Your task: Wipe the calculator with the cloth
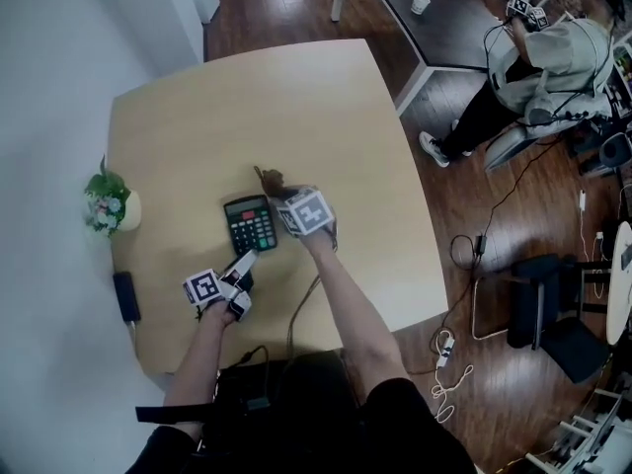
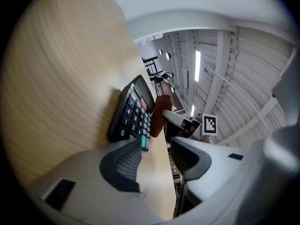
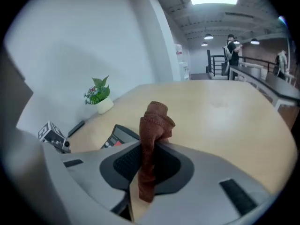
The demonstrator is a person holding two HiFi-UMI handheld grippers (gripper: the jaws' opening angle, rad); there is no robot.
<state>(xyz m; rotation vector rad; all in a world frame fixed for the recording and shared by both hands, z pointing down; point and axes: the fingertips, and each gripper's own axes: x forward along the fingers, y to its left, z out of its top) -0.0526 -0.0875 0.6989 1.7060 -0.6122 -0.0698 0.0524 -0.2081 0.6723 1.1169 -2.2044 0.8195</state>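
Calculator [image 1: 251,223] lies flat on the desk [image 1: 276,107], a bit toward the near and left edges from the middle; display end faces the far edge, keys face the near edge. My right claw [image 3: 151,150] is pinching the brown cloth [image 3: 154,121]; its jaws are pressed onto the fabric, with a bunched end sticking out past the tips and a tail hanging down between the pads. In the head view that claw sits just off the calculator's far right corner, with the cloth right by that corner; I cannot tell whether the cloth touches the calculator. My left claw [image 2: 157,146] has its jaws spread with only bare desk between them, nothing pinched; it points low along the desk at the calculator's near edge, and one tip is just beside the near left corner; contact there is unclear. A potted plant [image 1: 107,203] stands at the desk's left edge; a dark flat thing [image 1: 125,296] lies along the same edge, closer to the near left corner. A seated person [image 1: 553,67] is well off past the right edge, on the wood floor.
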